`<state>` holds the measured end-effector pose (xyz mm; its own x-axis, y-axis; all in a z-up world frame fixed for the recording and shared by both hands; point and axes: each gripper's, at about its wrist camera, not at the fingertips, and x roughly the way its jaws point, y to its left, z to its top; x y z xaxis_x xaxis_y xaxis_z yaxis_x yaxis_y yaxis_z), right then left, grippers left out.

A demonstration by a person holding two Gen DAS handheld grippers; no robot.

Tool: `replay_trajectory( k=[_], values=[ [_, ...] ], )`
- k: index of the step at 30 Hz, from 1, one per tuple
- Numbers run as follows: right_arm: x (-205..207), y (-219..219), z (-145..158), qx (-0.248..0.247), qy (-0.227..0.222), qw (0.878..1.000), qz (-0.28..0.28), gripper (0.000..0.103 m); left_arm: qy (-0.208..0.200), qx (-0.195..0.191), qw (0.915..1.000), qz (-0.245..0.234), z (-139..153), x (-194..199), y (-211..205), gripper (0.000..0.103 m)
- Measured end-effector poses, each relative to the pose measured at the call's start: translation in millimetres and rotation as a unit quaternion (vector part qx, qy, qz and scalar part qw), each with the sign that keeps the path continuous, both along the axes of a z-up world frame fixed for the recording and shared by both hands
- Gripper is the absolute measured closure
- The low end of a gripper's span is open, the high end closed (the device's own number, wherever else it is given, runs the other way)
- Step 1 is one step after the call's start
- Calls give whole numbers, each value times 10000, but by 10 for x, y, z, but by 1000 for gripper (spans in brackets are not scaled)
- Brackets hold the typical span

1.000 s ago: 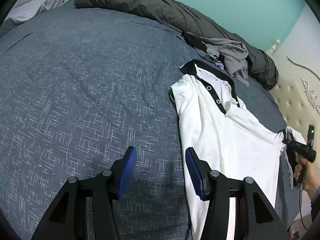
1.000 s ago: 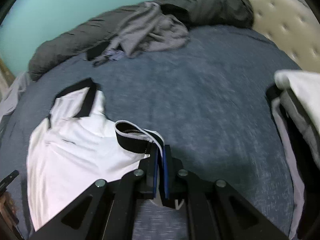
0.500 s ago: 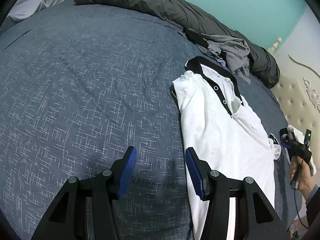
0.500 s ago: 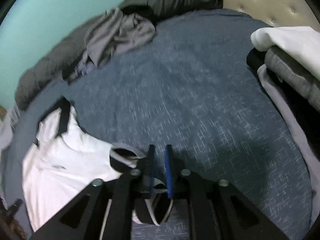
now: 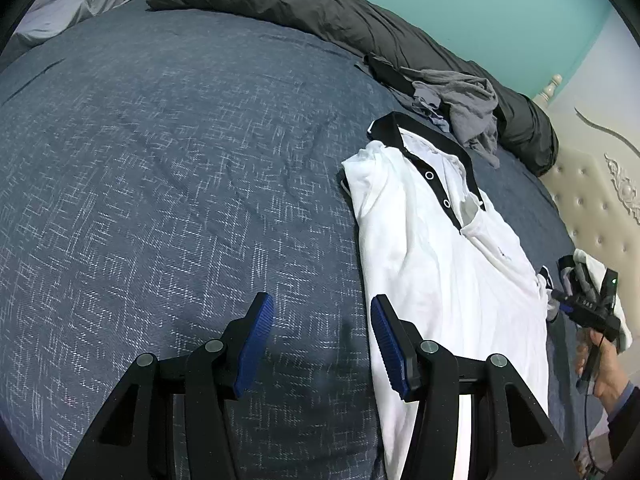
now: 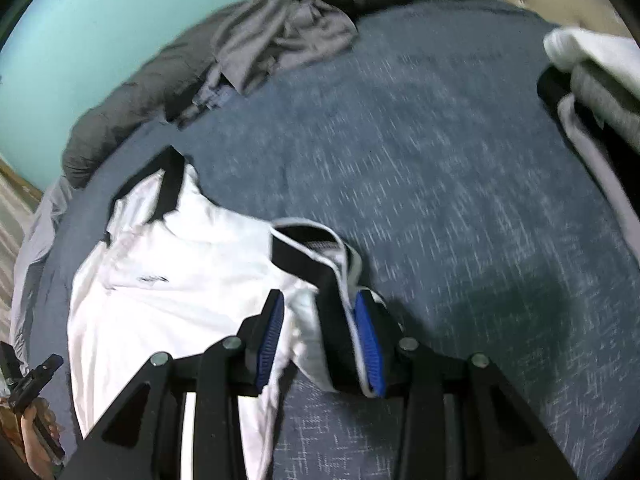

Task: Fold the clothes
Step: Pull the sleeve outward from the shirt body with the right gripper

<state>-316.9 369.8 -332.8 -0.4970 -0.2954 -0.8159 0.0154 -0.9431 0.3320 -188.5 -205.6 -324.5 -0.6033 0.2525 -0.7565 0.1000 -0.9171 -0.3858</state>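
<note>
A white polo shirt (image 5: 432, 264) with a black collar lies lengthwise on the blue bedspread (image 5: 160, 160). My left gripper (image 5: 322, 340) stands open over bare bedspread, its right finger at the shirt's near left edge, nothing between its pads. My right gripper (image 6: 318, 320) is low at the shirt's (image 6: 180, 272) sleeve. Its jaws are opening, and the black-cuffed sleeve (image 6: 308, 256) lies loose between them, leaning on the right pad. In the left wrist view the right gripper (image 5: 560, 300) shows at the shirt's right edge, held by a hand (image 5: 600, 360).
A dark grey duvet (image 5: 320, 12) runs along the bed's far edge with a crumpled grey garment (image 5: 468, 108) on it. A stack of folded clothes (image 6: 592, 80) sits at the right. A padded headboard (image 5: 592, 200) closes that side. Pale cloth (image 5: 68, 8) lies far left.
My right gripper sank toward the bed with the sleeve and its jaws parted from shut. The sleeve now rests on the bedspread. My left gripper kept still.
</note>
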Motion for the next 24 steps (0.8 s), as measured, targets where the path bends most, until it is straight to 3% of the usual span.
replay_trajectory(
  k=[2, 5, 9, 13, 17, 21, 24],
  values=[
    [15, -8, -31, 108, -63, 9999, -13, 68, 2, 11, 10000, -14, 1, -7, 5, 48],
    [135, -26, -5, 198, 45, 9996, 194, 87, 12, 19, 10000, -40, 8, -11, 10, 48],
    [321, -75, 75, 318, 242, 9980, 487, 96, 33, 31, 10000, -39, 23, 0, 12, 48],
    [522, -164, 118, 511, 251, 9949, 829, 97, 43, 52, 10000, -29, 30, 1, 20, 48],
    [674, -267, 15, 609, -100, 9908, 1205, 96, 50, 57, 10000, -60, 32, 4, 41, 48],
    [737, -199, 25, 326, -256, 9940, 1007, 90, 67, 88, 9999, -49, 42, 9, 31, 48],
    [753, -99, 224, 65, 157, 9971, 745, 82, 80, 103, 9999, -34, 50, 13, 16, 48]
  ],
)
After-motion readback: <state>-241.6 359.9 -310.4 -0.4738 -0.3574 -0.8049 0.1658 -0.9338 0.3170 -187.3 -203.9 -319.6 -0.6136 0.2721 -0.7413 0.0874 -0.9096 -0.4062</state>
